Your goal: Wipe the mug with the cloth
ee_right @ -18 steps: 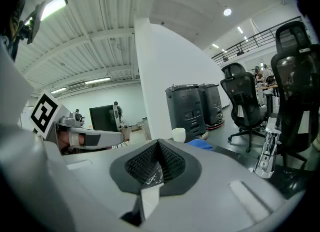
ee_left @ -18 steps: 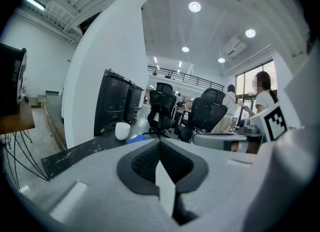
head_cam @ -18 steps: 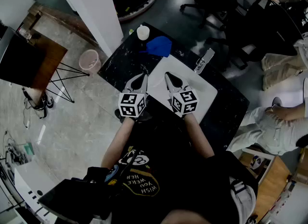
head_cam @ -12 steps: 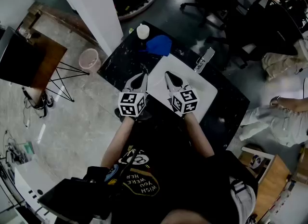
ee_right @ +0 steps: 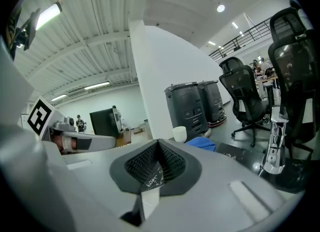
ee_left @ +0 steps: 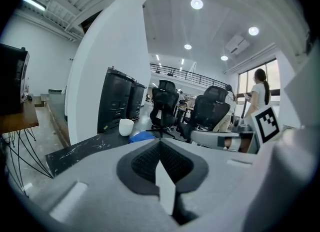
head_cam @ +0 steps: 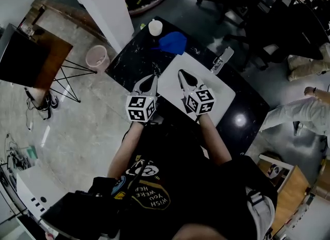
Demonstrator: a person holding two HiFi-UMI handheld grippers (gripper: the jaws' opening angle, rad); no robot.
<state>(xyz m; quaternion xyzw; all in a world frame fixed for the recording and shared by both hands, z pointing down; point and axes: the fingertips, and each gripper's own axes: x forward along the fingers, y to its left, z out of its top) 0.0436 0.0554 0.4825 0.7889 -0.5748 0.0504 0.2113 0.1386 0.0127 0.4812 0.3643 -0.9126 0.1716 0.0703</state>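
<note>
**Both grippers closed and empty, short of mug and cloth**
You hold the left gripper (head_cam: 151, 80) and right gripper (head_cam: 182, 75) side by side, jaws together, at a white mat (head_cam: 219, 97) on the dark tabletop (head_cam: 129, 61). The white mug (head_cam: 154, 27) stands at the far corner, with the blue cloth (head_cam: 172, 43) just beside it.

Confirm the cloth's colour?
Blue. The cloth shows best in the head view.
</note>
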